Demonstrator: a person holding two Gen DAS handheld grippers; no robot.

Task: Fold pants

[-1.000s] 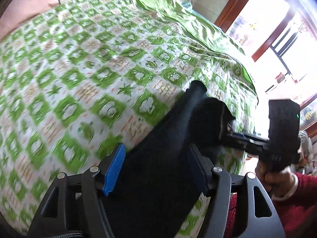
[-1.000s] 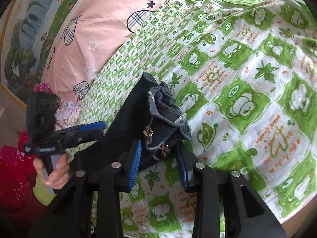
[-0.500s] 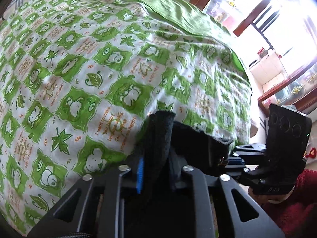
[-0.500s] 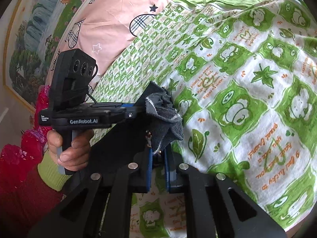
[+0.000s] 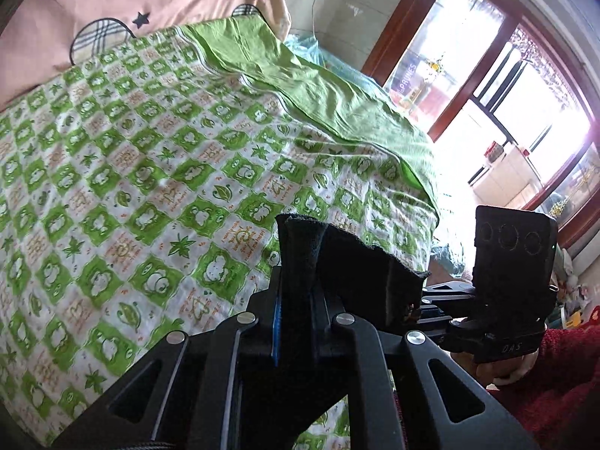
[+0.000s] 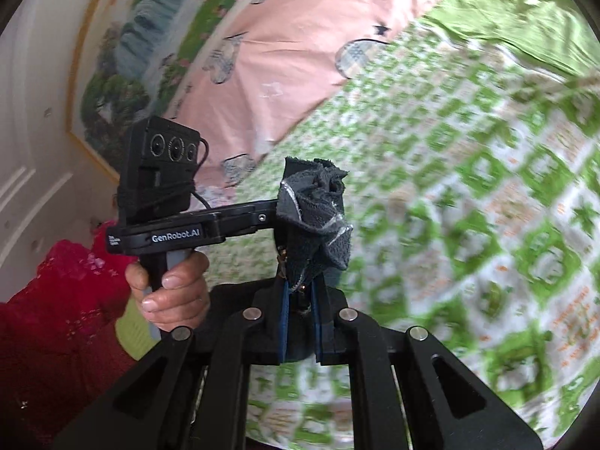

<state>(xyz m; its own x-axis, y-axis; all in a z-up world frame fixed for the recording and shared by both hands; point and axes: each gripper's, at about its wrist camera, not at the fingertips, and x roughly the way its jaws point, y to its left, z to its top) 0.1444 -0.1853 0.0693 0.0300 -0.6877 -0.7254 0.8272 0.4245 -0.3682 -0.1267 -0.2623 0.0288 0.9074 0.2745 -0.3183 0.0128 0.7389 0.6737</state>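
Since a second ago: both tongs have just been closing, and each now pinches a bunch of the dark pants that lay loose between wider jaws before; the cloth has come up off the bed.
Left tongs [image 5: 296,318]: jaws nearly together, clamped on a fold of the pants [image 5: 337,262], which stands up past the tips.
Right tongs [image 6: 302,318]: jaws nearly together, clamped on a crumpled grey-edged bunch of the pants [image 6: 315,213], which juts up beyond the tips.
Pants against tongs: a band of cloth spans from one pair of tongs to the other, held above the near edge of the bed.
Left wrist view only: the right tongs' body at near right, a hand [image 5: 502,367] beneath it, a red sleeve [image 5: 555,375], and far right a sunlit window [image 5: 506,75].
Right wrist view only: the left tongs' body at left, a hand [image 6: 172,292] around its grip, and far left a landscape picture [image 6: 123,75] on the wall.
Bed: green-and-white checked sheet [image 5: 131,187] beneath, plain green cloth [image 5: 318,90] further off, pink quilt [image 6: 292,37] at the far end.
Containers: none that I can tell.
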